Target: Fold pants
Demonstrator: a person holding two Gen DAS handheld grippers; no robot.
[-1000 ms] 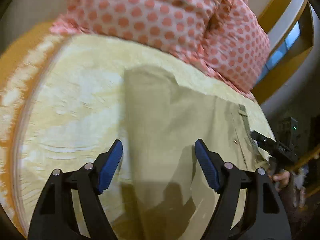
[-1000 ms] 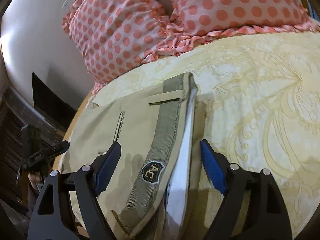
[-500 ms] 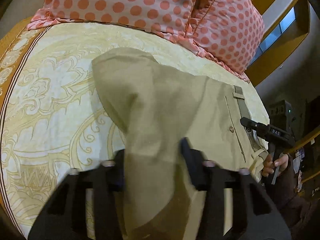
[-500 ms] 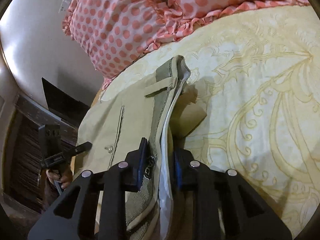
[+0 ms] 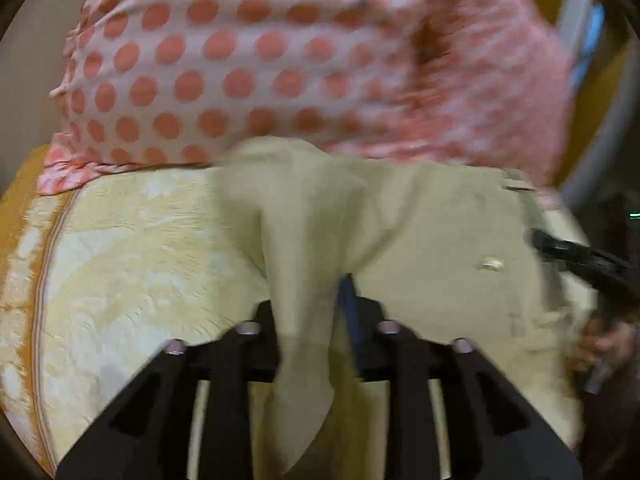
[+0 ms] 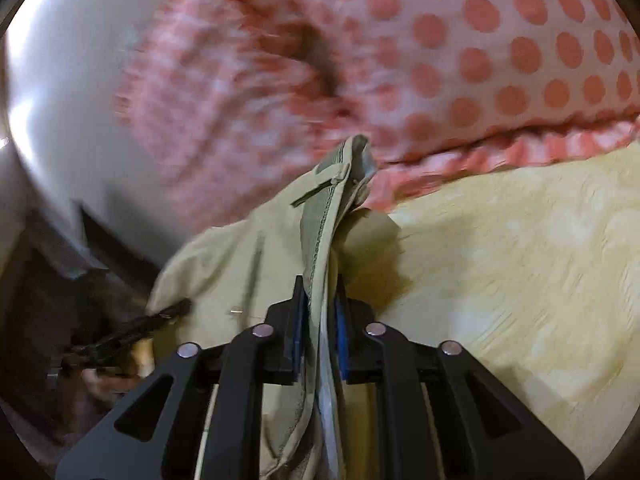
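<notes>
Fingers, L: my left gripper (image 5: 310,316) is clamped on a bunched ridge of the pants (image 5: 432,248); cloth fills the gap, blue pad (image 5: 347,300) peeks out on the right side only, other pad hidden behind fabric.
Fingers, R: my right gripper (image 6: 319,320) is pinched tight on the waistband (image 6: 320,232); both blue pads (image 6: 340,328) press the band from either side, white lining hangs down btwn them.
Pants, L view: khaki, spread over the bedspread (image 5: 132,264), far edge touching the pillow (image 5: 240,60); pinched part rises as a peaked fold twd the gripper, rest lies flat to the right w/ a small button (image 5: 493,263) showing.
Pants, R view: waistband stands upright on edge, running away from the pads twd the pillows (image 6: 500,52); a belt loop (image 6: 320,188) sits near its far tip. Seat of the pants (image 6: 240,264) drapes off to the left.
Bed: yellow patterned bedspread (image 6: 520,264) under everything; orange border at the left edge in left view.
Pillows: pink w/ coral dots, ruffled hem, just beyond the pants.
Other gripper seen: black body of right gripper (image 5: 584,260) at the pants' right edge in left view, w/ my hand (image 5: 612,344) below it; left gripper (image 6: 132,332) at far left in right view, blurred.
Blur: both views smeared, fine detail unclear.
</notes>
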